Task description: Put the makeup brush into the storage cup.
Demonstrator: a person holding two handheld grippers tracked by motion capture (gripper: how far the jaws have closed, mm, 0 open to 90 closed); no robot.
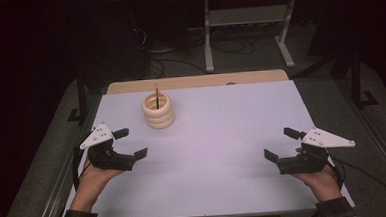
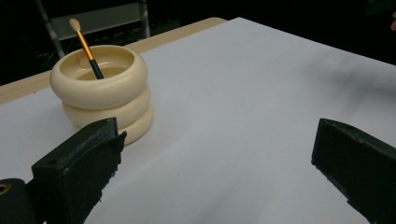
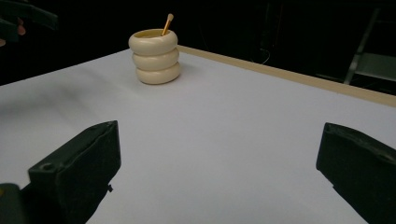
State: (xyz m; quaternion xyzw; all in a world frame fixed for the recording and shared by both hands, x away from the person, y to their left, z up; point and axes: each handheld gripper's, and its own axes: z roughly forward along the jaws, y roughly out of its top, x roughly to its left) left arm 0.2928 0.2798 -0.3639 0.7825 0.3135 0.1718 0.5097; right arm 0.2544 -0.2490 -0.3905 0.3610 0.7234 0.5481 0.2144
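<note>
My left hand-held gripper (image 1: 130,143) hovers over the white tabletop (image 1: 217,137) with its jaws spread wide and nothing between them. My right hand-held gripper (image 1: 282,143) is held the same way — jaws parted, empty — well apart from the left one, across the bare middle of the sheet.

The cream ribbed holder (image 1: 158,110), shaped as three stacked rings, stands upright just ahead of my left hand-held gripper and slightly to its inner side; from my right hand-held gripper it lies far off, ahead and to the left. In the left gripper view the holder (image 2: 102,91) rises just beyond the left jaw, apart from it.

A thin brush (image 2: 87,47) — orange handle, dark ferrule, pale tip uppermost — leans inside the holder, its tip above the rim.
</note>
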